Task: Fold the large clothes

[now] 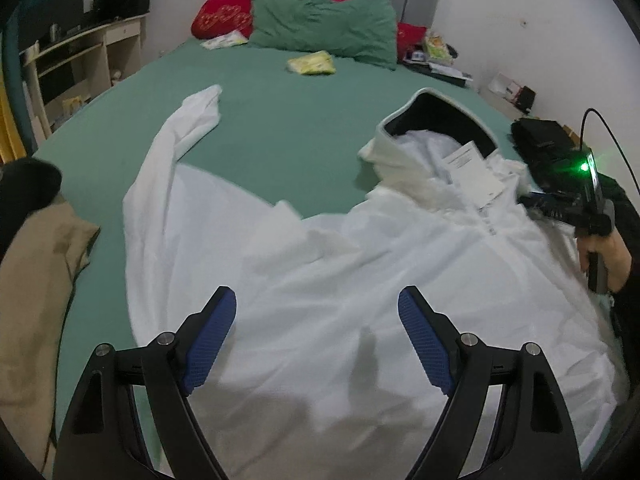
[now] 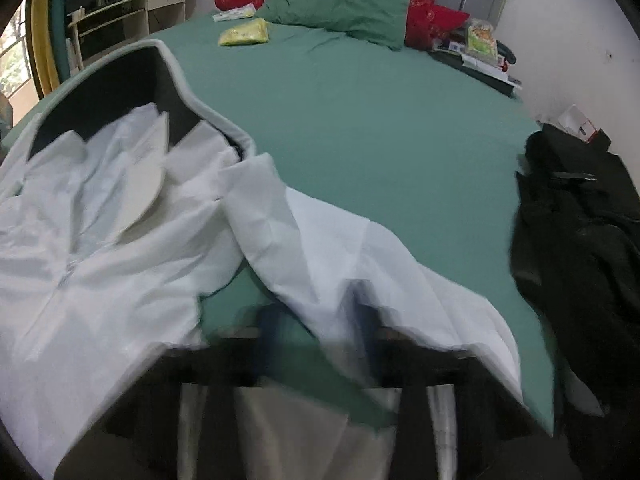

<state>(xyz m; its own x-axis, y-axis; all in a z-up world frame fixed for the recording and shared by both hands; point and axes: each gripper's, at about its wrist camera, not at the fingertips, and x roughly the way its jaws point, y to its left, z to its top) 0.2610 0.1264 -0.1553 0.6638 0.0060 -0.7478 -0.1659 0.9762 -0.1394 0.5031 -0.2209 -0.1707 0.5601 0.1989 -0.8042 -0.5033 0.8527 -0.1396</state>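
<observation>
A large white hooded jacket (image 1: 360, 272) lies spread on the green bed sheet (image 1: 280, 140), hood (image 1: 436, 120) with dark lining toward the headboard, one sleeve (image 1: 188, 120) stretched to the far left. My left gripper (image 1: 316, 332) is open, hovering over the jacket's lower body. In the right wrist view the jacket (image 2: 100, 240) fills the left side and its other sleeve (image 2: 340, 248) drapes over my right gripper (image 2: 320, 340), which is blurred; its blue fingers (image 2: 268, 332) look parted, with cloth lying between them. The right gripper's body (image 1: 588, 200) shows at the jacket's right shoulder.
A green pillow (image 1: 324, 26) and red pillow (image 1: 224, 12) lie at the headboard, with a yellow packet (image 1: 312, 63). A beige cloth (image 1: 36, 280) lies at the left edge. Dark clothing (image 2: 580, 240) lies at the right. A desk (image 1: 80, 52) stands beyond the bed's left side.
</observation>
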